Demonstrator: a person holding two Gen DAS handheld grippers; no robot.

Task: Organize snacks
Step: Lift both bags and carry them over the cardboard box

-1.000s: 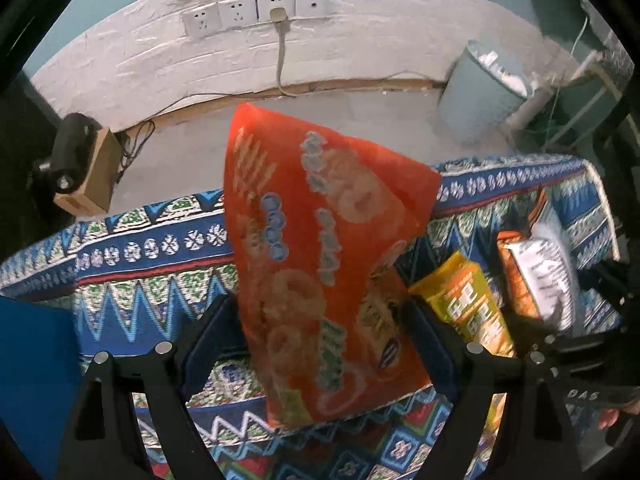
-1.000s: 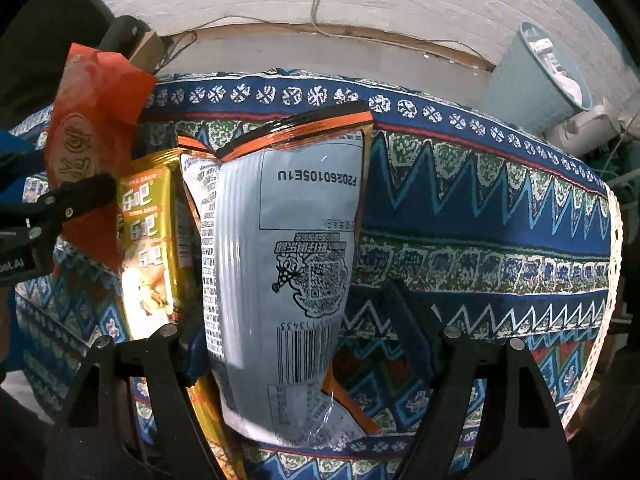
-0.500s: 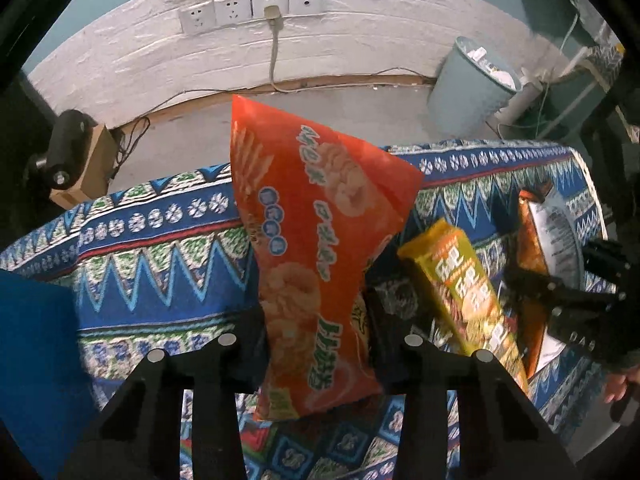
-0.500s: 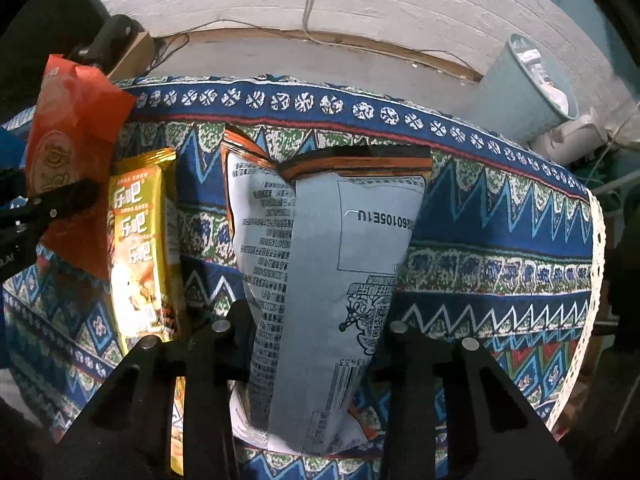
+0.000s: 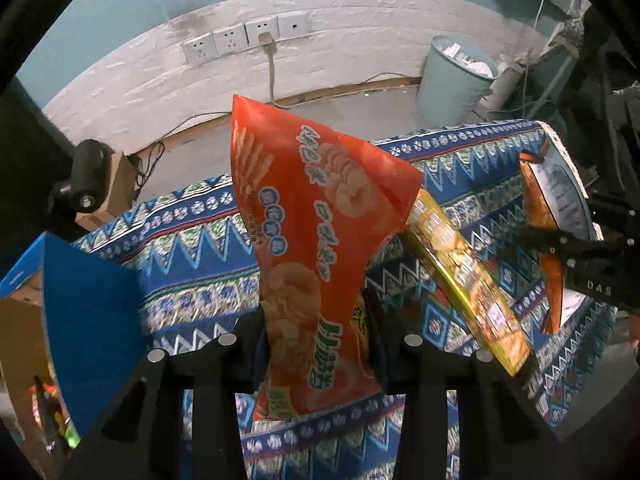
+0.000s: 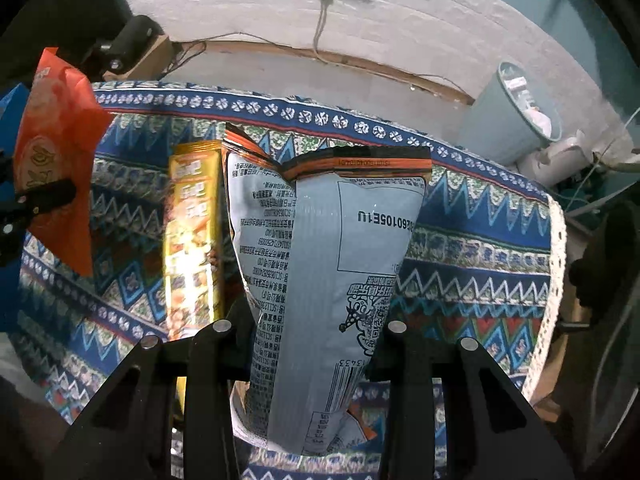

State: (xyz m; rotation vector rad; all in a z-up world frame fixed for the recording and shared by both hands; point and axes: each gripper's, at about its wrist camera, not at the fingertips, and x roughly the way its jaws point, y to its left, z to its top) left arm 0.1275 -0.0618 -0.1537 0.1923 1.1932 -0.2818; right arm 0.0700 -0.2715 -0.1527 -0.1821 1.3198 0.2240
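The left gripper [image 5: 316,320] has pinched narrow on the orange snack bag [image 5: 316,240], left of the yellow packet [image 6: 194,240] lying on the patterned cloth [image 6: 480,248]. The right gripper [image 6: 316,332] clamps the grey bag [image 6: 332,260] just right of that packet, seemingly lifted clear.

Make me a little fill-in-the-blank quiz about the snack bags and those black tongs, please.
1. The left tongs are shut on the ____ snack bag.
2. The right tongs grip a bag whose visible back is ____ with black print.
3. The yellow packet lies on the patterned ____ between the two held bags.
4. Beside the white wall stands a pale blue ____ with paper in it.

Missing words: orange-red; grey; cloth; bin
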